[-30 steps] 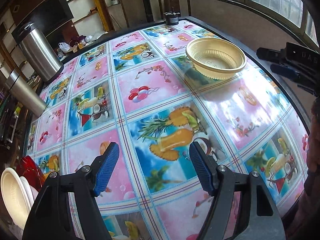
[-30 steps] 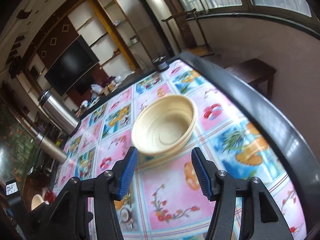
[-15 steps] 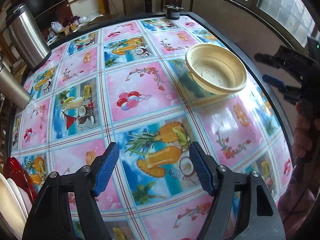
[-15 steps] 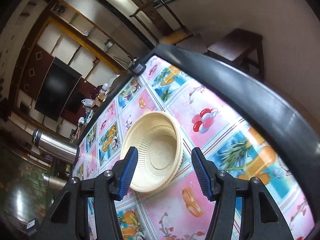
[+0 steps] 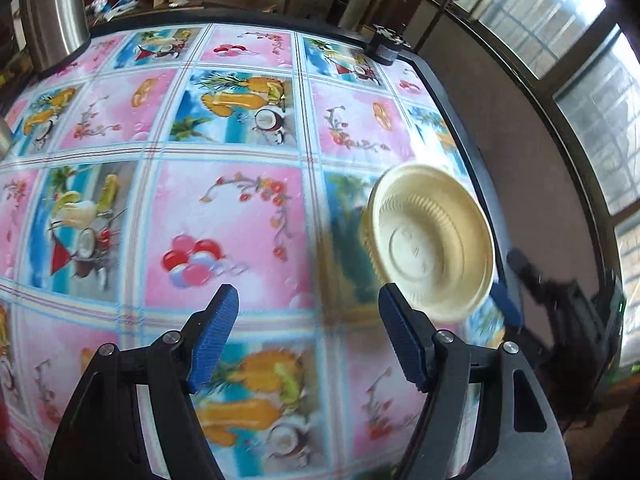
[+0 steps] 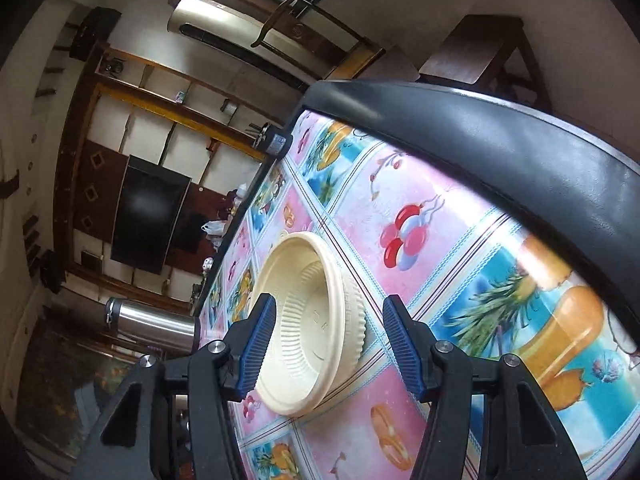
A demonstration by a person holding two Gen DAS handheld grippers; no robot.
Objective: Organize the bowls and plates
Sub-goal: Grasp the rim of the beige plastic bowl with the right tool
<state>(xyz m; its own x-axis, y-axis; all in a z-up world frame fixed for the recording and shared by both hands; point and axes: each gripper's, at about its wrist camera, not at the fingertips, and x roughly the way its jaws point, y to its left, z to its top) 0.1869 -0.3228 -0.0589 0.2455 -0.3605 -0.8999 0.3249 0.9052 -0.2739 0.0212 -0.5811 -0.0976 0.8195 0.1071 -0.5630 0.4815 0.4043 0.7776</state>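
In the left wrist view, the cream bowl is seen near the black table edge, on the side of the window. The left gripper is spread wide and holds nothing; it hangs over the tablecloth, beside the bowl. The right gripper is seen partly just behind the bowl. The bowl is blurred here.

In the right wrist view, the right gripper is spread, with the near rim of the bowl between its fingers but not yet pinched. The bowl is thin, ribbed and light, so a push could slide it toward the table edge, or a hard pinch could bend the rim.
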